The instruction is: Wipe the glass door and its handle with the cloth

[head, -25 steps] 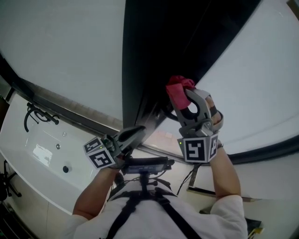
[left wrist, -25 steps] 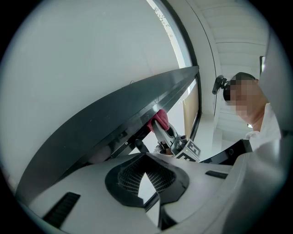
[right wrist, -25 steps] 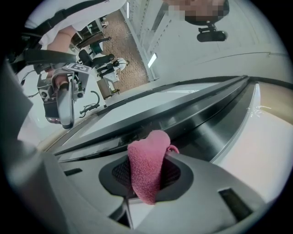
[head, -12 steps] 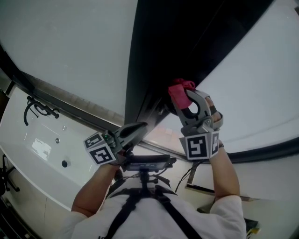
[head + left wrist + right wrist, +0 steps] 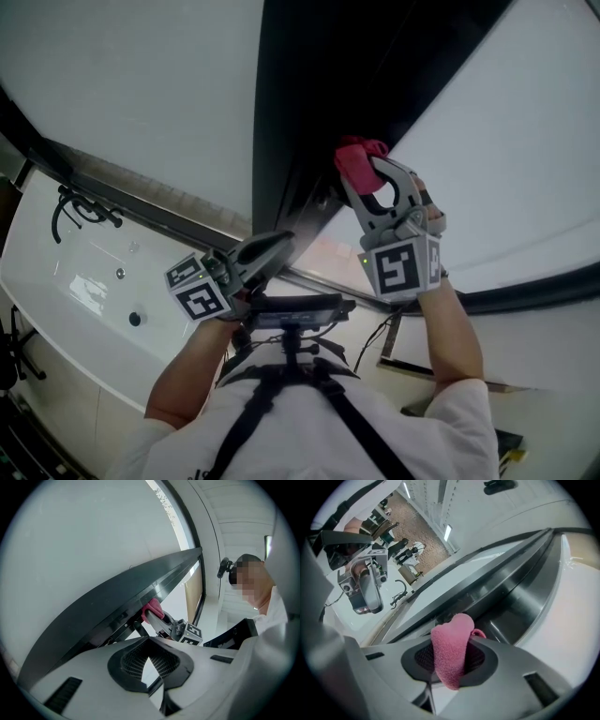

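The door's dark frame (image 5: 309, 84) runs up the middle of the head view, with pale frosted glass (image 5: 141, 94) on either side. My right gripper (image 5: 364, 176) is shut on a pink cloth (image 5: 354, 157) whose bunched end presses on the frame's edge. In the right gripper view the cloth (image 5: 450, 651) sticks out between the jaws towards the metal door edge (image 5: 511, 597). A small dark fitting (image 5: 442, 618) shows just beyond it; I cannot tell whether it is the handle. My left gripper (image 5: 274, 249) hangs lower, shut on nothing, its tips near the frame's foot.
A white ledge (image 5: 66, 300) with small round holes and a black hook-shaped fitting (image 5: 80, 211) lies at the left. A black device (image 5: 292, 312) on the chest harness sits below the grippers. Chairs (image 5: 393, 538) stand on a brown floor far off.
My right gripper has carried the cloth a little further up along the dark door edge. The left gripper has stayed almost where it was.
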`<state>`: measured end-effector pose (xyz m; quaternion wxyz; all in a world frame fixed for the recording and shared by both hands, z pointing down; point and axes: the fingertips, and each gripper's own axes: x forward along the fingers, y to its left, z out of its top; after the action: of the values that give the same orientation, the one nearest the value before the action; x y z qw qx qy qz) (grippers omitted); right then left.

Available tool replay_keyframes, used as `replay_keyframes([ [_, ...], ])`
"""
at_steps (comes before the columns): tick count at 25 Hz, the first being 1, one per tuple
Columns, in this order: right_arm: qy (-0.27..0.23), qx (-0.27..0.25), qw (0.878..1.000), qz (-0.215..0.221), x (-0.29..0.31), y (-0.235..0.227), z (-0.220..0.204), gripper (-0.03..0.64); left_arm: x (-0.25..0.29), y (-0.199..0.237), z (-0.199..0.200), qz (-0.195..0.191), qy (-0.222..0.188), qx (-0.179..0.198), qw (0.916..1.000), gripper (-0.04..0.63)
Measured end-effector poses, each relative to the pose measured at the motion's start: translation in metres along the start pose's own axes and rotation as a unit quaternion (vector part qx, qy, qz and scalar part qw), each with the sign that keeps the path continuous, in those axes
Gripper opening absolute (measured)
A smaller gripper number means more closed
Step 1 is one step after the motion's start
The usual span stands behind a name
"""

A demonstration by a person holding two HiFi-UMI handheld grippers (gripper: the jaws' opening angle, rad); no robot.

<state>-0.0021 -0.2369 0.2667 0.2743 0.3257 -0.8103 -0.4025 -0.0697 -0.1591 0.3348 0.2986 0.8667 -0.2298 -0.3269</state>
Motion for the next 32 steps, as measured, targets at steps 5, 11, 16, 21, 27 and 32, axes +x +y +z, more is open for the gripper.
replay_keyframes([
  [5,0.003,0.078,0.996,0.049,-0.002,0.008,0.001,0.091,0.002,-0.008,-0.004,0.001,0.006,0.005,1.0,-0.008],
  [11,0.004,0.144,0.988,0.056,-0.002,0.01,0.003,0.091,0.008,-0.016,-0.009,-0.002,0.016,0.008,0.9998,-0.008],
  [16,0.009,0.209,0.975,0.08,-0.001,0.012,0.006,0.091,0.013,-0.017,-0.016,-0.005,0.025,0.006,0.9997,-0.008],
  [21,0.023,0.206,0.973,0.105,0.009,0.029,0.006,0.092,0.012,-0.014,-0.015,-0.003,0.028,0.005,0.9996,-0.008],
  [27,0.028,0.242,0.964,0.109,0.014,0.031,-0.001,0.092,0.014,-0.02,-0.022,-0.005,0.032,0.006,0.9994,-0.008],
  [32,0.025,0.259,0.959,0.113,0.006,0.03,-0.004,0.094,0.017,-0.024,-0.026,-0.006,0.035,0.004,0.9993,-0.008],
])
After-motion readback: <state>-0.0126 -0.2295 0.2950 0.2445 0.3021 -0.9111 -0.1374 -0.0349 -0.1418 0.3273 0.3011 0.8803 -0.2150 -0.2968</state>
